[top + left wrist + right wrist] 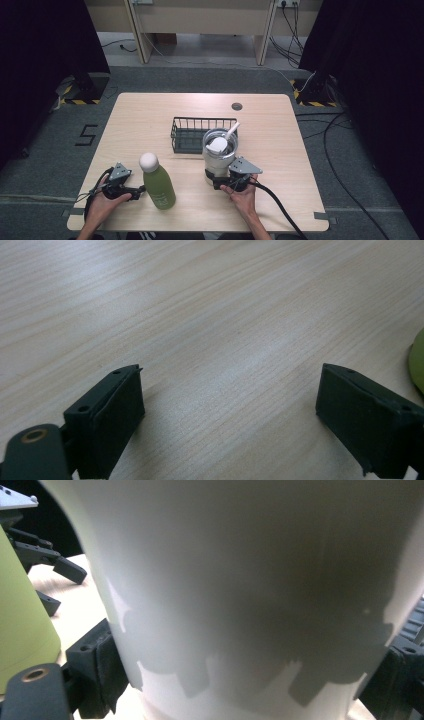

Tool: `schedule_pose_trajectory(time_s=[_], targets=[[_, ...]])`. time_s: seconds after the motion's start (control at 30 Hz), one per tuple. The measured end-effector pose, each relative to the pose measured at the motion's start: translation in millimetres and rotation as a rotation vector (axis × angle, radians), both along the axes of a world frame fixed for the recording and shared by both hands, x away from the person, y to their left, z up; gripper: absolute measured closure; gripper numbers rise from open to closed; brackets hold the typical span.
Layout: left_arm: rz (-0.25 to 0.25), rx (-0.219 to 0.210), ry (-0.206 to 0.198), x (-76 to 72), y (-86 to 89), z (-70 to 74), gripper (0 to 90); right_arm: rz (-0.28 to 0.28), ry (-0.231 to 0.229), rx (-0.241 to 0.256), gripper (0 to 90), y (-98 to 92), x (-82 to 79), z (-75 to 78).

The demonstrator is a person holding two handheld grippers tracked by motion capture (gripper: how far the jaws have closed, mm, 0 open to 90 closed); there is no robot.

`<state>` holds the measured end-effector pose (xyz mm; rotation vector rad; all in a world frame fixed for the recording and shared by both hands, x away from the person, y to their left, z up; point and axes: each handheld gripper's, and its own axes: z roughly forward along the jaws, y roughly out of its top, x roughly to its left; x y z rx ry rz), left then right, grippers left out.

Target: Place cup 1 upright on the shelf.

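Note:
A white tumbler (219,152) with a lid and a straw stands at the table's front middle. My right gripper (223,181) is at its base. In the right gripper view the tumbler (250,580) sits between both jaws, which press its sides, so that gripper (245,680) is shut on it. A green bottle (159,186) with a white cap stands upright to the left. My left gripper (135,192) lies low on the table just left of the bottle, jaws pointing at it. In its own view the left gripper (230,410) is open over bare wood, with the bottle's edge (418,362) at the right.
A black wire basket (186,131) sits right behind the tumbler at the table's middle. A round cable port (237,106) is near the far edge. The wooden table (150,120) has bare room on its left and right sides. The other hand's gripper (45,560) shows behind the bottle (22,630).

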<state>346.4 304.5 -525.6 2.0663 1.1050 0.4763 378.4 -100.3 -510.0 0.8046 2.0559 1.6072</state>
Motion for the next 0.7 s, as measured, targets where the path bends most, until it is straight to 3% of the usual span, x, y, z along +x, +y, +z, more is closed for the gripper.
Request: schedule_pose_trajectory(time_s=[0.23,0.7], targets=[[0.0,-0.001,0.0,-0.1,-0.1,0.0,11.3,0.016,-0.037,-0.027,11.7,7.2,-2.9,8.2],[-0.001,-0.001,0.0,0.0,0.0,0.0,11.4,0.01,-0.035,-0.032,11.7,9.1,-1.9,22.9]])
